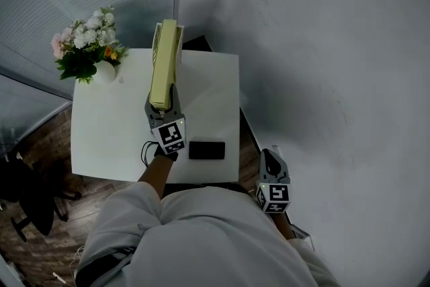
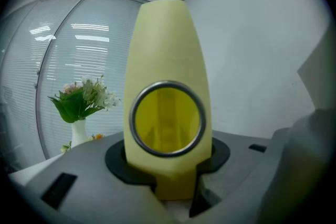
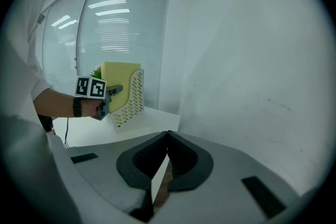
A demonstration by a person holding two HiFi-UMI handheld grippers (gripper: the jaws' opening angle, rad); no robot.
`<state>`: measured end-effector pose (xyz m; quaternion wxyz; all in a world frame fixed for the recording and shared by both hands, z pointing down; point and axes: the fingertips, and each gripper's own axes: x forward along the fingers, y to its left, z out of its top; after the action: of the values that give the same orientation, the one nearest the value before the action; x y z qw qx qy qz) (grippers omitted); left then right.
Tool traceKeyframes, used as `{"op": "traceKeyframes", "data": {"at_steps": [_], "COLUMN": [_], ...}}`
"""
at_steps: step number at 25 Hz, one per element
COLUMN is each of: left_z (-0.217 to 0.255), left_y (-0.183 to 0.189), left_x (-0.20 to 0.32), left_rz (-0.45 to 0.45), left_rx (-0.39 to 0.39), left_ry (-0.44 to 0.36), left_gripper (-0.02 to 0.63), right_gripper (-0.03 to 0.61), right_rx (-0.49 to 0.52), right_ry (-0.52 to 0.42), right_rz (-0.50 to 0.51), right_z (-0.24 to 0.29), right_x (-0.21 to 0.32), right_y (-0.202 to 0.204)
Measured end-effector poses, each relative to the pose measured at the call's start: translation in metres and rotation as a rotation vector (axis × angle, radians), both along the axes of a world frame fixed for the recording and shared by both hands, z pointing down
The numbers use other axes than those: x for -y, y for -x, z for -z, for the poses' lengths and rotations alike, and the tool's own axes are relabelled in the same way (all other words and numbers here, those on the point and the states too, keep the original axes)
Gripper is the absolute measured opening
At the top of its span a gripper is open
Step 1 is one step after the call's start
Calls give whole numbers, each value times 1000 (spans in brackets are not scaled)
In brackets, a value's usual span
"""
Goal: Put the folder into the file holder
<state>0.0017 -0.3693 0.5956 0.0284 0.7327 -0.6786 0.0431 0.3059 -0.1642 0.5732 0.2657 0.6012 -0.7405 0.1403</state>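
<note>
The pale yellow cardboard folder [image 1: 164, 64] stands on edge in the white perforated file holder [image 3: 132, 105] on the white desk [image 1: 107, 124]. Its long axis runs away from the person. The left claw [image 1: 163, 105], partly open, grips its ring-holed spine. The right claw [image 3: 167, 137] is closed and empty.

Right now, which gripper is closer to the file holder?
Left. The left gripper is right at the file holder, gripping the folder; the right gripper hangs beyond the table's near right corner, well apart.
</note>
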Motion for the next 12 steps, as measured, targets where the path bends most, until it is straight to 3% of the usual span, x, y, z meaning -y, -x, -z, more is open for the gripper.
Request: {"op": "traceKeyframes", "data": {"at_steps": [12], "left_z": [-16], "left_y": [3], "left_x": [-19], "left_rz": [-109], "left_rx": [11], "left_ry": [76], "left_gripper": [269], "right_gripper": [12], "right_rx": [11], "right_ry": [-22], "right_rz": [22], "right_z": [6], "right_x": [-1], "right_y": [22]}}
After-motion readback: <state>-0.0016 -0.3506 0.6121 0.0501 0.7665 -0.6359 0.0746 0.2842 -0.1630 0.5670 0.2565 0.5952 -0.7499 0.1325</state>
